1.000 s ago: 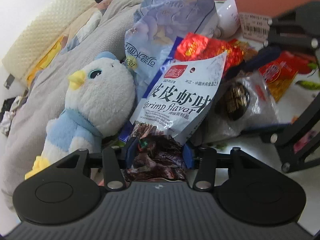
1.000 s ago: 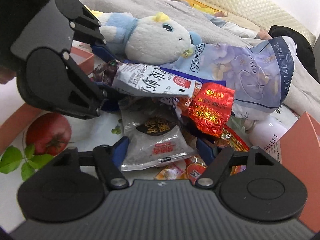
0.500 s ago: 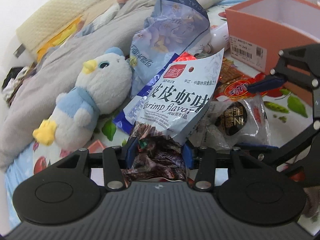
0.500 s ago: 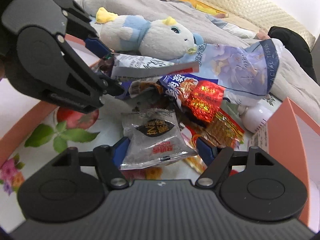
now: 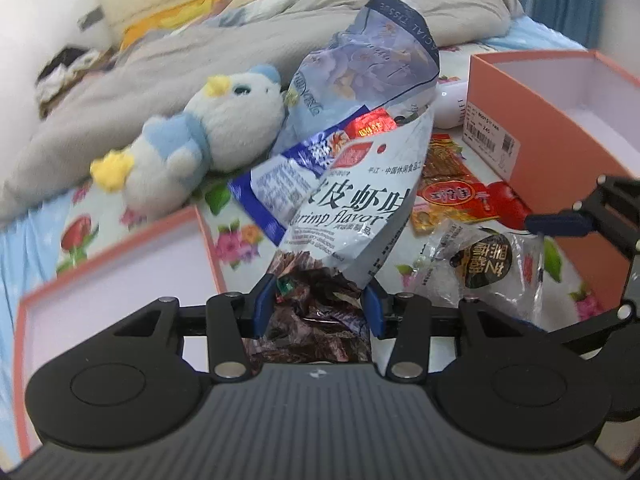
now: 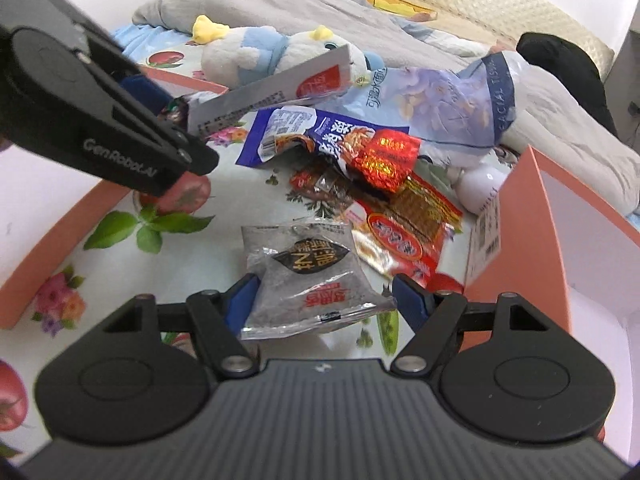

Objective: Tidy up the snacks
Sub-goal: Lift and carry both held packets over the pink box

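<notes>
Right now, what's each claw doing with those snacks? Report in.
Left gripper shut on shrimp chips bag, lifted. Right gripper open around grey snack packet. Orange box open beside it. Plush bird lies near the pile.

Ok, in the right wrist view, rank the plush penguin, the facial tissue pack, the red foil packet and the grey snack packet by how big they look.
1. facial tissue pack
2. plush penguin, partly hidden
3. grey snack packet, nearest the camera, so unsure against the penguin
4. red foil packet
</notes>
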A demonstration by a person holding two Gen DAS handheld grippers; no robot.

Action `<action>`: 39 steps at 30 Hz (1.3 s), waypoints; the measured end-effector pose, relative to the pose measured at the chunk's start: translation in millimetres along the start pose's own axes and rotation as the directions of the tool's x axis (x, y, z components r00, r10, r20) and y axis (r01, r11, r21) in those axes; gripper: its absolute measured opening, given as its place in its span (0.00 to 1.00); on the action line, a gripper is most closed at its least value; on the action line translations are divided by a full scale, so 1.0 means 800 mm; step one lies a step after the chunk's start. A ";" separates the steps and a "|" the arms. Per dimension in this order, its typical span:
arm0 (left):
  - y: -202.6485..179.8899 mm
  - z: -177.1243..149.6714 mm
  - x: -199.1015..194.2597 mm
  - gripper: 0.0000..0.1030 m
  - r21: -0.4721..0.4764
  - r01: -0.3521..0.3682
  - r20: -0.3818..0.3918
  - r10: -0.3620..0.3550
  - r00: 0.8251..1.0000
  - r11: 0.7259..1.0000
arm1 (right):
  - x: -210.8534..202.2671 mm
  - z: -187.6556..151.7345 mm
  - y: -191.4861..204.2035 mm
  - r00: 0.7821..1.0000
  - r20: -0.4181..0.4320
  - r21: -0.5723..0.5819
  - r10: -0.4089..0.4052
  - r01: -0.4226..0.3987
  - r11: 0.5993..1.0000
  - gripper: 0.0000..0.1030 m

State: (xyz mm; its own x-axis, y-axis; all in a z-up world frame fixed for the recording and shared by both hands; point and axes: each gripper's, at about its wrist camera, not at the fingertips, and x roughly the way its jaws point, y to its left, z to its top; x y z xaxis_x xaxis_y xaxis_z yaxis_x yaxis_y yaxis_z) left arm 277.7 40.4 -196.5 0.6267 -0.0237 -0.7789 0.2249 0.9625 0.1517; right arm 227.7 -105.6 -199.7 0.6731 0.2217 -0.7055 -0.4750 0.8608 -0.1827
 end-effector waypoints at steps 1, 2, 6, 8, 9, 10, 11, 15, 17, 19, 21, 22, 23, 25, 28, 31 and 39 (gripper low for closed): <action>0.001 -0.003 -0.005 0.49 -0.033 0.004 -0.007 -0.004 1.000 0.999 | -0.003 -0.001 0.000 1.000 -0.002 0.008 0.003 -0.003 1.000 0.74; 0.004 -0.006 -0.008 0.49 -0.073 0.001 -0.020 -0.002 1.000 0.997 | -0.008 -0.002 0.001 1.000 -0.001 0.017 0.007 -0.007 1.000 0.74; 0.018 -0.022 -0.025 0.48 -0.218 0.022 -0.038 -0.030 0.999 0.976 | -0.023 -0.009 -0.001 1.000 -0.010 0.084 0.019 -0.018 0.996 0.74; 0.017 -0.030 -0.033 0.48 -0.238 0.029 -0.038 -0.039 0.999 0.971 | -0.029 -0.013 -0.002 0.999 -0.015 0.108 0.029 -0.027 0.994 0.74; 0.015 -0.034 -0.038 0.48 -0.244 0.026 -0.036 -0.036 0.999 0.969 | -0.032 -0.016 -0.001 0.999 -0.018 0.117 0.028 -0.025 0.993 0.74; 0.013 -0.037 -0.044 0.48 -0.250 0.026 -0.032 -0.035 0.999 0.968 | -0.035 -0.018 -0.001 0.999 -0.021 0.127 0.026 -0.023 0.992 0.74; 0.012 -0.039 -0.050 0.48 -0.256 0.030 -0.027 -0.039 0.999 0.966 | -0.037 -0.021 -0.001 0.999 -0.025 0.141 0.027 -0.023 0.990 0.74; 0.004 -0.048 -0.068 0.48 -0.281 0.039 -0.018 -0.046 0.999 0.959 | -0.050 -0.033 -0.008 0.997 -0.039 0.236 0.063 -0.052 0.970 0.73; 0.000 -0.052 -0.075 0.48 -0.296 0.037 -0.020 -0.045 0.999 0.954 | -0.057 -0.037 -0.007 0.996 -0.042 0.255 0.079 -0.066 0.965 0.73; -0.005 -0.057 -0.080 0.48 -0.312 0.044 -0.025 -0.055 0.998 0.949 | -0.064 -0.039 -0.003 0.996 -0.048 0.250 0.074 -0.060 0.966 0.73; -0.010 -0.062 -0.083 0.48 -0.327 0.048 -0.027 -0.060 0.998 0.944 | -0.071 -0.041 0.002 0.996 -0.050 0.240 0.070 -0.056 0.969 0.73; -0.013 -0.065 -0.084 0.48 -0.335 0.050 -0.029 -0.064 0.998 0.941 | -0.074 -0.041 0.003 0.996 -0.050 0.239 0.073 -0.059 0.969 0.73; -0.015 -0.066 -0.085 0.48 -0.341 0.053 -0.032 -0.068 0.997 0.938 | -0.077 -0.042 0.004 0.996 -0.052 0.244 0.076 -0.061 0.968 0.73; -0.020 -0.070 -0.087 0.48 -0.347 0.058 -0.037 -0.075 0.996 0.936 | -0.082 -0.043 0.003 0.995 -0.055 0.256 0.080 -0.063 0.965 0.73; -0.025 -0.073 -0.094 0.48 -0.351 0.058 -0.035 -0.074 0.997 0.935 | -0.093 -0.043 0.002 0.996 -0.048 0.266 0.078 -0.062 0.962 0.73; -0.027 -0.071 -0.101 0.48 -0.360 0.053 -0.031 -0.069 0.997 0.931 | -0.104 -0.040 -0.001 0.996 -0.037 0.276 0.080 -0.067 0.959 0.73; -0.029 -0.049 -0.134 0.48 -0.384 0.046 0.010 -0.045 0.999 0.922 | -0.143 -0.023 -0.015 0.997 0.018 0.291 0.070 -0.072 0.954 0.73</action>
State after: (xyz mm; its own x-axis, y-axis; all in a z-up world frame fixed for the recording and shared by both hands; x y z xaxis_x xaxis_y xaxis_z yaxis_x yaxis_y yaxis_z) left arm 176.1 30.9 -140.4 0.6236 -0.0700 -0.7786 -0.0507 0.9903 -0.1297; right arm 145.7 -149.5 -129.4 0.6485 0.2899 -0.7038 -0.3371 0.9384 0.0760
